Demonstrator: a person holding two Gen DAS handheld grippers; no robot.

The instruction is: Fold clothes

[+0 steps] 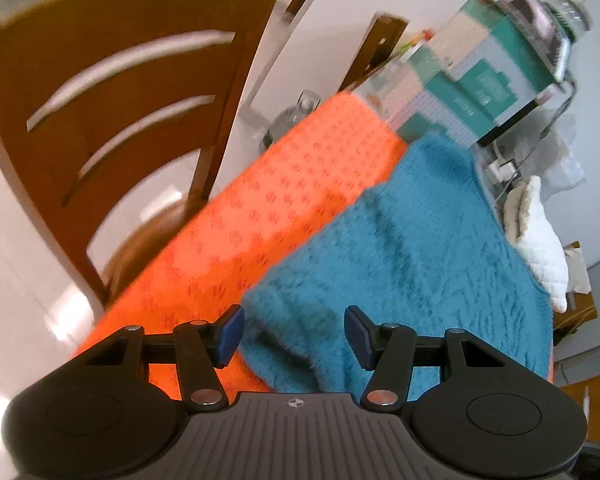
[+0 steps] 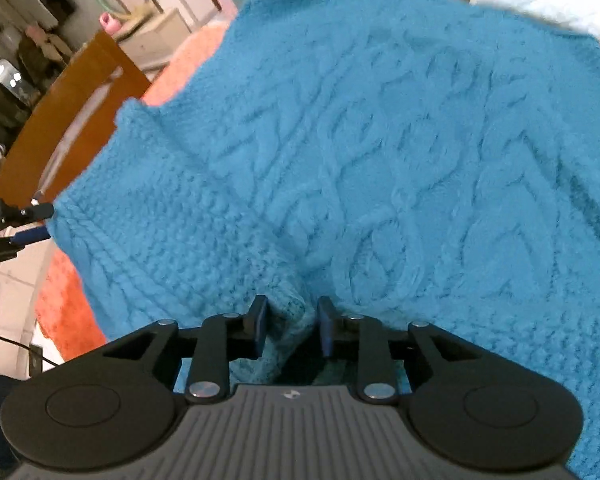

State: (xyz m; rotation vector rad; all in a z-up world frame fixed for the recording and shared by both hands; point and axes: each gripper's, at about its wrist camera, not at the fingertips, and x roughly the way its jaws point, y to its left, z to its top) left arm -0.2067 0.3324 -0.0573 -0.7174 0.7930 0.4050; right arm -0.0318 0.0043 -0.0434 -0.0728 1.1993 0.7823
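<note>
A blue cable-knit sweater (image 1: 412, 248) lies spread on an orange patterned cloth (image 1: 284, 204) that covers the table. My left gripper (image 1: 292, 334) is open above the sweater's near edge, with nothing between its pads. In the right wrist view the sweater (image 2: 380, 140) fills most of the frame. My right gripper (image 2: 292, 330) is shut on a bunched fold of the sweater's edge. The tip of the left gripper (image 2: 36, 216) shows at the far left of the right wrist view, beside the sweater's ribbed edge.
A wooden chair (image 1: 112, 92) stands close to the table's left side. Teal and white boxes (image 1: 484, 80) and a glass jar (image 1: 568, 8) stand at the table's far end. A white quilted item (image 1: 540, 236) lies right of the sweater.
</note>
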